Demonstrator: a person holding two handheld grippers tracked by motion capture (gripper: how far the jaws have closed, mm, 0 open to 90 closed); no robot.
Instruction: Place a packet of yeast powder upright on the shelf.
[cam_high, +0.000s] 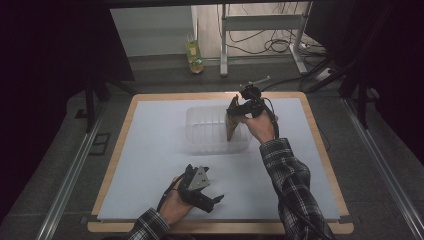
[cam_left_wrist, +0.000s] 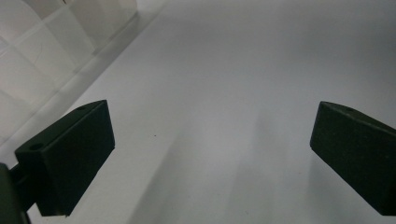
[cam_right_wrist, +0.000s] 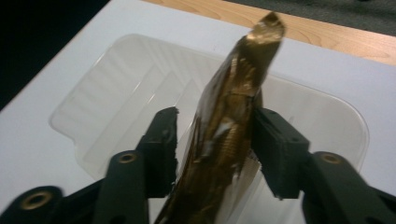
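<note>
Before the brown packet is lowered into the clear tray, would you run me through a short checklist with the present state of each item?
1. Right gripper closed on the brown packet: ok, both jaws press its sides.
2. Packet above the clear tray: ok in the right gripper view.
3. Packet clear of the tray floor: cannot tell.
4. Left gripper out of the way: ok, open over bare white mat near the front edge.
5. Tray free of other items: ok, as far as visible.
</note>
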